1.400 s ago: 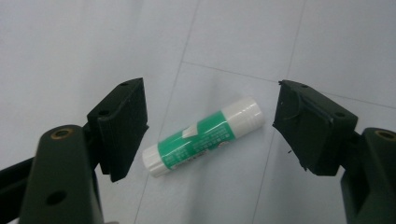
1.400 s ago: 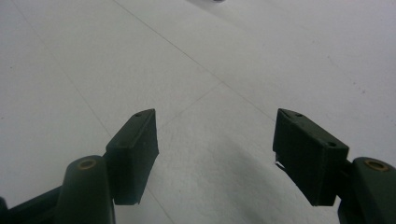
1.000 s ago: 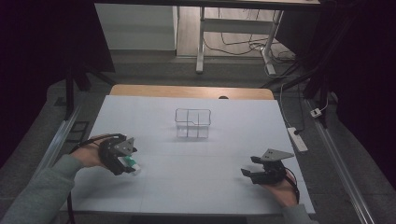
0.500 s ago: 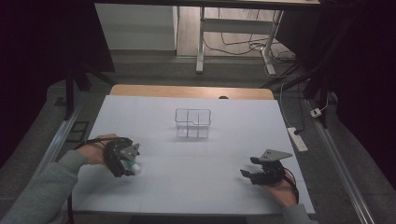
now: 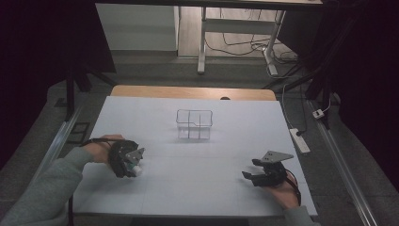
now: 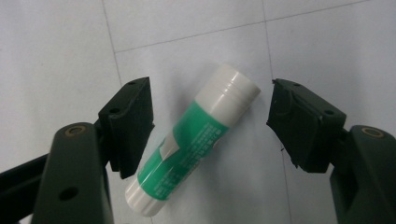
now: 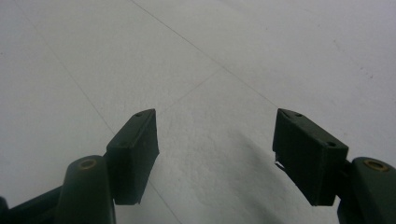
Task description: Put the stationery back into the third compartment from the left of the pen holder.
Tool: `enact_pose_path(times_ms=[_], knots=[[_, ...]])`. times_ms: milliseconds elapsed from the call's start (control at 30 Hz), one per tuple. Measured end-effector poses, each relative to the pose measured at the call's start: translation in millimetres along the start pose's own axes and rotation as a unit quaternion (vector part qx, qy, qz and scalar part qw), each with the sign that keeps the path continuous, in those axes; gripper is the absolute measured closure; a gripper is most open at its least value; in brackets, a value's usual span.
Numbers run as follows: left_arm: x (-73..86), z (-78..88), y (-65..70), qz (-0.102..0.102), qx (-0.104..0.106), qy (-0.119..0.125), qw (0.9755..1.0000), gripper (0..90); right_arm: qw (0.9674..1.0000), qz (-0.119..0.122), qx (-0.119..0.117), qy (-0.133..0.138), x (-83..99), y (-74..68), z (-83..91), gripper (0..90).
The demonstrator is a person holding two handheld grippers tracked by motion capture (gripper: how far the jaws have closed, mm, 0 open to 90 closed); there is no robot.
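From my high view, the left gripper (image 5: 133, 162) hid nearly all of the glue stick (image 5: 136, 170); I saw just a pale end. Its label print (image 6: 196, 149) was too blurred to read.

Left gripper (image 5: 134, 162): near-left of the scene, held in the left hand (image 5: 101, 149), forearm in a grey-green sleeve (image 5: 42, 188) entering from the bottom-left corner. Jaws spread wide, pointing down at the surface. Right gripper (image 5: 251, 169): near-right, held in the right hand (image 5: 283, 194), grey three-cornered plate on top. Jaws wide apart, pointing left, low over the surface.
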State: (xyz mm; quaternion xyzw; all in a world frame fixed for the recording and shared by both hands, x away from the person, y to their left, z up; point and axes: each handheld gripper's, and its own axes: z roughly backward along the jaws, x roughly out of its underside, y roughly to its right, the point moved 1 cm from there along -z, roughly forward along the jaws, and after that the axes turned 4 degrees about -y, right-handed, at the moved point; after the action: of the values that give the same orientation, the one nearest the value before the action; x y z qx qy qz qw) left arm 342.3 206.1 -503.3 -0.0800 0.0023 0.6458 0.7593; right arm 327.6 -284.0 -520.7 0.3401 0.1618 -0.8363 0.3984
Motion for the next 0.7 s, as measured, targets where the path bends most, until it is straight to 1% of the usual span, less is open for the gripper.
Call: enact_pose_path(times_ms=[267,367,467,567,633,700], knots=[[-0.2,-8.2,-0.8,-0.01,0.01,-0.012,0.9998,38.2,1.0,0.001,0.0,0.0,0.0,0.0,0.1,30.6],[-1.5,-10.4,-0.6,-0.021,0.006,-0.015,0.9996,42.8,1.0,0.0,0.0,-0.001,0.0,-0.2,-0.6,30.6],[-3.5,-12.4,-0.1,-0.037,0.008,-0.02,0.9991,48.0,1.0,0.001,0.0,-0.002,0.1,-0.4,-1.0,30.6],[-4.0,-12.6,0.1,-0.044,0.011,-0.017,0.9988,52.8,1.0,0.001,0.0,-0.003,0.1,-0.2,-1.4,30.6],[-3.8,-12.6,0.2,-0.055,0.008,-0.015,0.9984,54.8,1.0,0.0,-0.001,-0.003,0.1,0.0,-1.5,30.6],[-3.6,-12.5,1.4,-0.06,0.006,-0.013,0.9981,56.9,1.0,0.001,0.0,-0.002,0.1,-0.3,-1.3,30.6]])
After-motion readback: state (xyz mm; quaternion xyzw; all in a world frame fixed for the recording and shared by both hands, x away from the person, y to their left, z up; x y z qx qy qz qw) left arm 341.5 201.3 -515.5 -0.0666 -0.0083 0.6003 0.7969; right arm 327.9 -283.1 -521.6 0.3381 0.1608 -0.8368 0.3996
